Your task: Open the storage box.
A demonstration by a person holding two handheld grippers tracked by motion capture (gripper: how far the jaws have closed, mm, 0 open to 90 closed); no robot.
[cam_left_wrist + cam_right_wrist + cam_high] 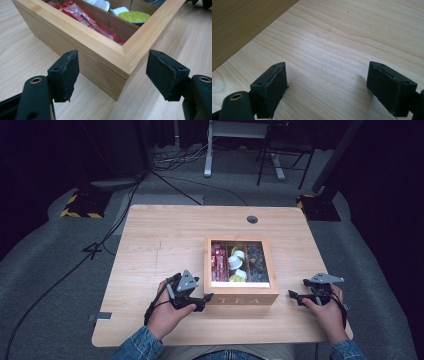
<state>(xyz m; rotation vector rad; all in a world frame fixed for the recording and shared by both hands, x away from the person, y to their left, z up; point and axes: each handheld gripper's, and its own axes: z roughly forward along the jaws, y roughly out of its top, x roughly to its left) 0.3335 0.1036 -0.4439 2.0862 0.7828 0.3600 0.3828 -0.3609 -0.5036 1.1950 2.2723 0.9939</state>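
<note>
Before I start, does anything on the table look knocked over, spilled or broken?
Nothing stands out. The tea box sits flat and square on the table, its contents inside their compartments. Only the left gripper pads look frayed at the edges.

The left black two-jaw tool (197, 301) and the right black two-jaw tool (296, 296) both had their jaws spread wide, each gripped in a hand.

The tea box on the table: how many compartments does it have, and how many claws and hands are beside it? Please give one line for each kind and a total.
Tea box: 1
Compartments in it (red sachets, white and yellow capsules, dark items): 3
Claws (left claw, right claw), both open: 2
Hands (left hand, right hand): 2
Total: 8
</note>
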